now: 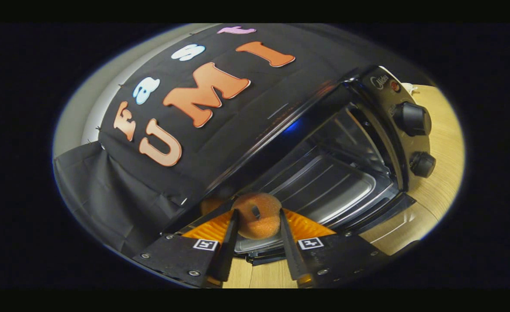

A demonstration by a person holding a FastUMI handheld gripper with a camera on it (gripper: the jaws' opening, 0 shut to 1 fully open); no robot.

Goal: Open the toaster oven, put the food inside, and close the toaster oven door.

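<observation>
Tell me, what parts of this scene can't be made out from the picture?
- Lower half of the doughnut, clamped in the gripper: gripper view, hidden by the fingers.
- Toaster oven door: mostly hidden under the gripper body.
- Markings around the knobs: too small and warped to read.
- Oven's back wall: too dark.
- Wooden table: cut off at the edge.
</observation>
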